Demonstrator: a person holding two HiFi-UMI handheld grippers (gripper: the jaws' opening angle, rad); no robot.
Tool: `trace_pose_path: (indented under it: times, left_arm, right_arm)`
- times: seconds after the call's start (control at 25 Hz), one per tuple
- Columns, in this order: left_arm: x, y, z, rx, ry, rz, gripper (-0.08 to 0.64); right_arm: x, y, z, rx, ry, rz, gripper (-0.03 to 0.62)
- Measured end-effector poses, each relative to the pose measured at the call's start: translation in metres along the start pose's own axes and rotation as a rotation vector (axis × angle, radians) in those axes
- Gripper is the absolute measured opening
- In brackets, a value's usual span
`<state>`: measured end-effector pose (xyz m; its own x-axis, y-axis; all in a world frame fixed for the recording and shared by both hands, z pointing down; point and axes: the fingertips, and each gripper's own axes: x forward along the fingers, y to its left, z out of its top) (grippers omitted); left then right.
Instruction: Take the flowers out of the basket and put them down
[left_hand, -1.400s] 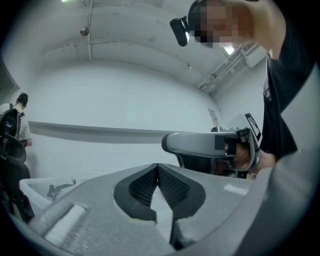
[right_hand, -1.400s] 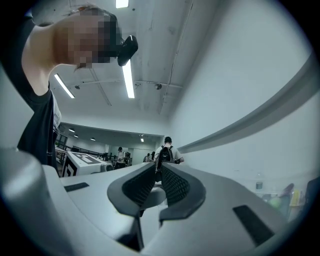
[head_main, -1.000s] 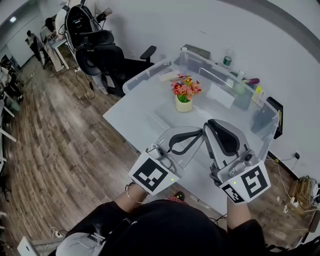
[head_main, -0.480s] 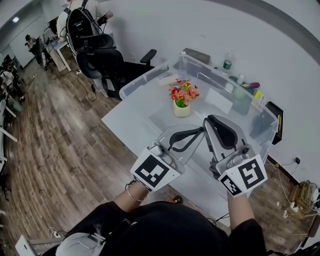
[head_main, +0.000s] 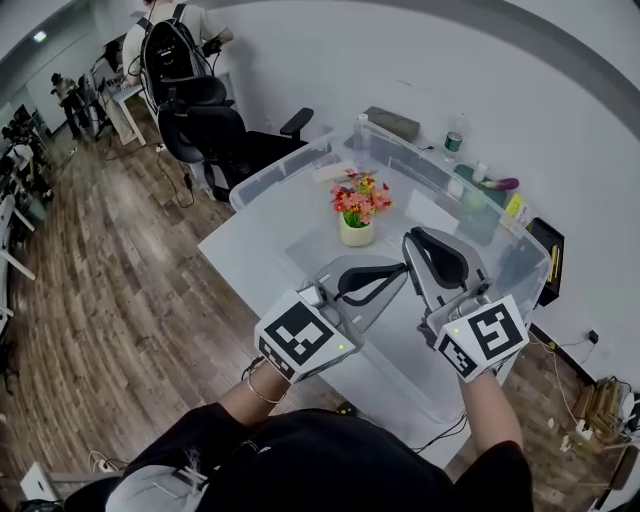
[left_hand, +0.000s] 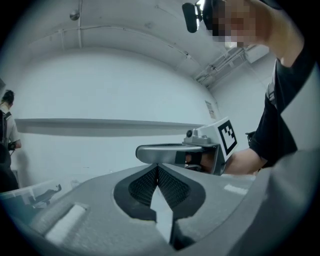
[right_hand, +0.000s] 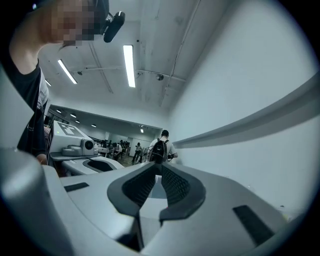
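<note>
looking down on: a white table (head_main: 240, 250) that carries a big clear plastic bin (head_main: 290, 163), seen from the head view.
room: an open office with a wood-plank floor (head_main: 110, 270) and a plain white wall (head_main: 330, 60). a black office chair (head_main: 215, 130) sits past the table's far corner, and a person with a black backpack (head_main: 170, 50) stands farther back.
flowers: a small bunch of pink, orange and yellow flowers (head_main: 358, 198) stands upright in a little cream basket (head_main: 357, 236). it appears to sit inside the bin, toward the far side.
left gripper: the left gripper (head_main: 403, 268) is held level over the near part of the bin, short of the flowers and not touching them. its fingers (left_hand: 142, 185) are pressed together with nothing between them.
right gripper: the right gripper (head_main: 412, 238) is just beside the left one, their tips close together. its fingers (right_hand: 137, 187) are closed and empty, clear of the basket.
wall edge: a water bottle (head_main: 455, 135) stands among small items too small to tell.
</note>
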<state>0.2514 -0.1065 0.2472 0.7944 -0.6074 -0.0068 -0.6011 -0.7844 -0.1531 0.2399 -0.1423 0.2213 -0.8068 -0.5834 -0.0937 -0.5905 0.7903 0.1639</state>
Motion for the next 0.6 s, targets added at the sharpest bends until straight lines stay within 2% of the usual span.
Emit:
trace_pose_path:
  times: [0.16, 0.28, 0.36, 0.48, 0.6]
  left_arm:
    - [-0.002, 0.009, 0.016, 0.05, -0.05, 0.065, 0.003]
    - [0.002, 0.019, 0.023, 0.081, -0.071, 0.099, 0.003]
    - [0.008, 0.023, 0.024, 0.079, -0.079, 0.089, 0.003]
    - [0.016, 0.028, 0.03, 0.059, -0.107, 0.062, 0.003]
    - [0.022, 0.039, 0.033, 0.0, -0.127, 0.042, 0.003]
  right_arm:
    - [0.008, -0.008, 0.0, -0.006, -0.009, 0.033, 0.031]
    - [0.012, -0.015, -0.003, 0.005, -0.027, 0.018, 0.031]
    - [0.013, -0.018, -0.013, 0.024, -0.016, -0.005, 0.031]
    - [0.013, -0.018, -0.031, 0.038, 0.052, -0.01, 0.031]
    - [0.014, -0.021, -0.037, 0.014, 0.074, -0.023, 0.031]
